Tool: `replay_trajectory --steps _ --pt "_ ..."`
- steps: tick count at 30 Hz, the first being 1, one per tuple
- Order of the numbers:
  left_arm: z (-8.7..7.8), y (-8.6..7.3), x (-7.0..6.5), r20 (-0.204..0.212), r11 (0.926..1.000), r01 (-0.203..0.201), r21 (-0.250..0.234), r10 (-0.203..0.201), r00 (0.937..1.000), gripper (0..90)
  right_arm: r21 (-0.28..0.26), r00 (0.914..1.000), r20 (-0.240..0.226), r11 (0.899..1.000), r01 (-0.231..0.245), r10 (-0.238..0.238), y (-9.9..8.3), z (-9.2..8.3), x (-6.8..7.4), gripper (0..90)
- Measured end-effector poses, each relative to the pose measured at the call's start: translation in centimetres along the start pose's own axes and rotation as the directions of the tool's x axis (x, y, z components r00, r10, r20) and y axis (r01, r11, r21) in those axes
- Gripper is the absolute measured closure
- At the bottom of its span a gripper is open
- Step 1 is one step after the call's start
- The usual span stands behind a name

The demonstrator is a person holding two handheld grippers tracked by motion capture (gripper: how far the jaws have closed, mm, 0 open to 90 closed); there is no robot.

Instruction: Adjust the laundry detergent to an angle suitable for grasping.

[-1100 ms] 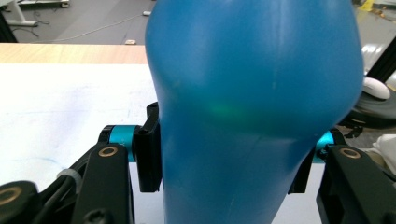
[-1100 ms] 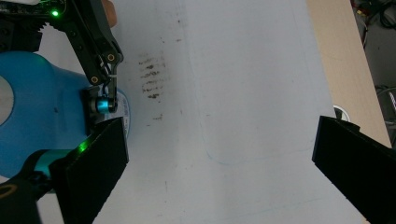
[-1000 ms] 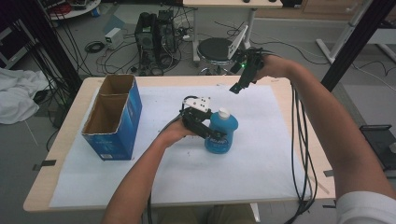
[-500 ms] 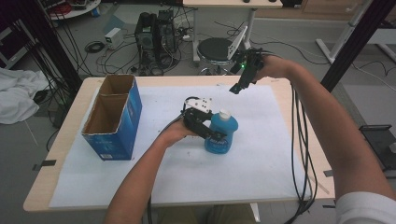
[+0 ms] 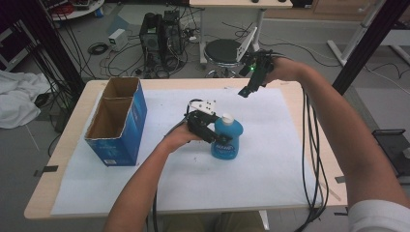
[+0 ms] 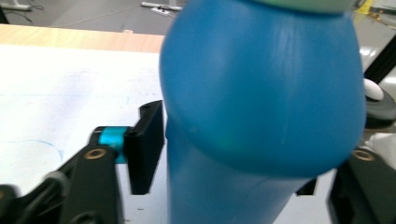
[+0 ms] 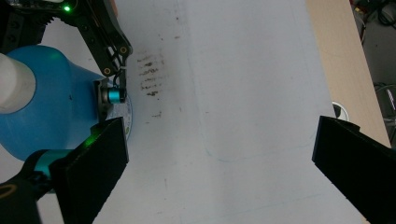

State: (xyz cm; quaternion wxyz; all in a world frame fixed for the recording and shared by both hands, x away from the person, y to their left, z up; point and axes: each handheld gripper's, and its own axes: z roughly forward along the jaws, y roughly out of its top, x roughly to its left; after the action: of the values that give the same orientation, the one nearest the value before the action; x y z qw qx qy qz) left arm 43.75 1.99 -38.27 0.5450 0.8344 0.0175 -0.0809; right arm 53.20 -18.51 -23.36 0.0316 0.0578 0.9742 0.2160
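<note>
Straddling the blue bottle (image 6: 261,102), the left gripper's (image 5: 209,129) jaws have just opened.

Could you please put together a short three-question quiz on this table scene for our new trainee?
1. True or false: the blue bottle stands upright on the white sheet.
2. What stands between the left gripper jaws? A) bottle B) box C) cable
3. Which gripper hangs above the table with wide-open jaws holding nothing?

Key: 1 true. 2 A. 3 The right gripper. The blue cardboard box stands apart at the left.
</note>
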Motion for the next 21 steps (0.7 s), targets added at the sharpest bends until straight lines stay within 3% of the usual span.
replay_trajectory --steps 3,10,13,14,15,18,19,21 --pt "-0.1 -0.1 0.1 0.003 0.9998 0.012 0.016 -0.012 0.9999 30.5 0.001 1.0000 0.000 1.000 0.002 -0.002 -0.1 0.0 0.1 2.6" --pt "-1.2 -0.2 -0.2 -0.015 0.9993 0.033 0.017 -0.033 0.9994 30.4 0.005 1.0000 0.006 1.000 -0.007 0.007 -0.2 -0.2 0.2 2.6" --pt "-1.4 -0.2 -0.2 -0.019 0.9992 0.031 0.025 -0.030 0.9993 30.4 0.006 0.9999 0.007 1.000 -0.007 0.007 -0.2 -0.3 0.2 2.6" --pt "-1.7 -0.2 -0.1 -0.022 0.9987 0.013 0.048 -0.012 0.9997 30.4 0.003 0.9999 0.010 1.000 -0.005 0.005 -0.2 -0.3 0.2 2.5" --pt "-1.8 -0.2 -0.4 -0.022 0.9989 0.042 0.020 -0.041 0.9989 30.4 0.000 1.0000 0.009 1.000 -0.002 0.002 -0.2 -0.3 0.2 2.6" --pt "-2.3 -0.2 -0.5 -0.025 0.9987 0.050 0.012 -0.049 0.9985 30.4 0.006 0.9999 0.011 1.000 -0.009 0.009 -0.2 -0.4 0.3 2.6" --pt "-2.5 -0.2 -0.3 -0.027 0.9993 0.020 0.033 -0.019 0.9995 30.4 0.007 0.9999 0.014 1.000 -0.010 0.010 -0.3 -0.5 0.3 2.6" --pt "-2.6 -0.2 -0.2 -0.028 0.9989 0.011 0.046 -0.010 0.9996 30.4 0.002 0.9999 0.012 1.000 0.000 0.000 -0.3 -0.4 0.3 2.6"
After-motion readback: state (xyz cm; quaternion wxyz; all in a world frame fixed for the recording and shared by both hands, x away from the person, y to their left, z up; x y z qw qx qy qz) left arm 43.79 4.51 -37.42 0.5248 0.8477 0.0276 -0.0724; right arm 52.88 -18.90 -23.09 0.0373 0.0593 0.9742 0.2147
